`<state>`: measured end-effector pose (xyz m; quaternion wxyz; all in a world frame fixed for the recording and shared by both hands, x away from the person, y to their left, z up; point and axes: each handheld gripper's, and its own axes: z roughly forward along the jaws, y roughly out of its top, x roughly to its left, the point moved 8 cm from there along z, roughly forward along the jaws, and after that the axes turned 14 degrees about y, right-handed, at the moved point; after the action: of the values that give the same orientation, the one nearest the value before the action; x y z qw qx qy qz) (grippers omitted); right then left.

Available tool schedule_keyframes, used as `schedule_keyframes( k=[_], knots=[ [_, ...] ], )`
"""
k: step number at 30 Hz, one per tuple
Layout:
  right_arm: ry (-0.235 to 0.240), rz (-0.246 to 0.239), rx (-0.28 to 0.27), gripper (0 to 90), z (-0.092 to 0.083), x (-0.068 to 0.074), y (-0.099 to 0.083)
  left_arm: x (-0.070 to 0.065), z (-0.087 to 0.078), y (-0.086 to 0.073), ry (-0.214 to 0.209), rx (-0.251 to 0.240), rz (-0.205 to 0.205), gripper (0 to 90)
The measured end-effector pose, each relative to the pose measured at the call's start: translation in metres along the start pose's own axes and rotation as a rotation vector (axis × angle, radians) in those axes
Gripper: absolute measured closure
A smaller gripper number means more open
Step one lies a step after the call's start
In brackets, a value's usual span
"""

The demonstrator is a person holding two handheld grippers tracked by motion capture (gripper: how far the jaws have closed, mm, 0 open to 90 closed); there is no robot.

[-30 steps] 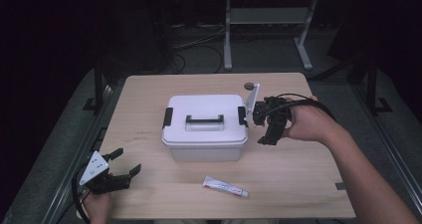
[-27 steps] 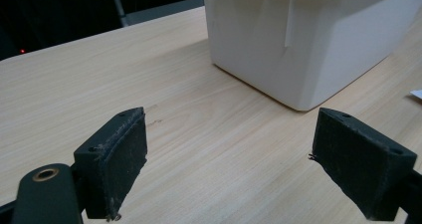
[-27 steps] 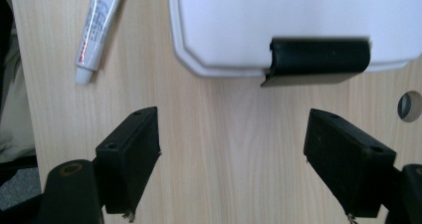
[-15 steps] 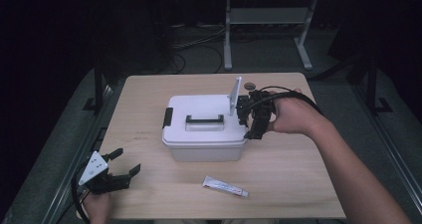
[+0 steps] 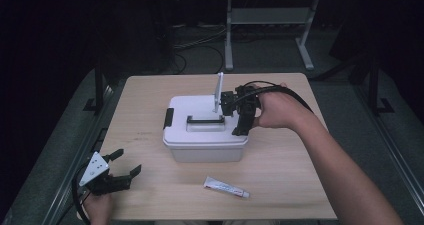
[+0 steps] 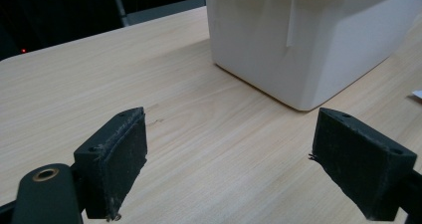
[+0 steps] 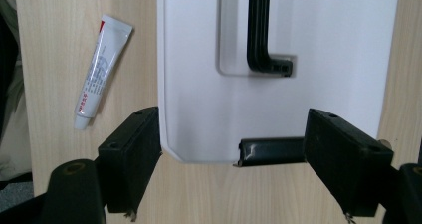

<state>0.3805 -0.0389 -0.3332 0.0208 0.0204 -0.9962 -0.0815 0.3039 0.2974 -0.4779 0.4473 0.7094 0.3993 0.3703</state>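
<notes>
White storage box [image 5: 205, 135] sits mid-table, lid on, black carry handle [image 5: 204, 120] lying flat in its recess on top. 1 black latch [image 5: 168, 118] shows on the box's left end. The right-end latch [image 7: 271, 151] shows in the right gripper view, a black bar at the lid's edge, lying between my jaws and touching the one at the picture's right.

My right gripper [image 5: 240, 116] is poised over the box's right end, jaws spread wide and straddling the lid's corner, clenched on nothing. Its grey plate stands upright above the lid.

My left gripper [image 5: 122, 172] is at the near-left corner of the table [image 5: 290, 185], well apart from the box, jaws parted with only bare wood between them.

1 small white tube [image 5: 226, 187] lies flat on the table in front of the box, near it, not touching.
</notes>
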Motion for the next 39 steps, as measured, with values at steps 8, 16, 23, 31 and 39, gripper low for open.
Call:
schedule_keyframes(
  k=[8, 16, 23, 31, 39],
  knots=[
    [0.007, -0.001, 0.004, 22.5, 0.003, -0.004, 0.018, 0.000, 0.000, 0.000, 0.000, 0.001, 0.002, 13.5],
    [0.006, -0.005, 0.014, 23.5, 0.010, -0.009, 0.033, 0.000, 0.000, 0.000, -0.001, 0.002, 0.005, 13.6],
    [0.013, -0.012, 0.017, 25.5, 0.017, -0.015, 0.047, 0.000, 0.000, 0.000, -0.002, -0.002, -0.002, 13.5],
    [0.020, -0.022, 0.022, 30.5, 0.023, -0.019, 0.059, 0.001, 0.000, 0.000, -0.002, -0.005, -0.005, 13.5],
    [0.024, -0.012, 0.026, 39.7, 0.029, -0.024, 0.061, 0.001, 0.000, 0.000, 0.000, -0.004, -0.004, 13.6]
  ],
)
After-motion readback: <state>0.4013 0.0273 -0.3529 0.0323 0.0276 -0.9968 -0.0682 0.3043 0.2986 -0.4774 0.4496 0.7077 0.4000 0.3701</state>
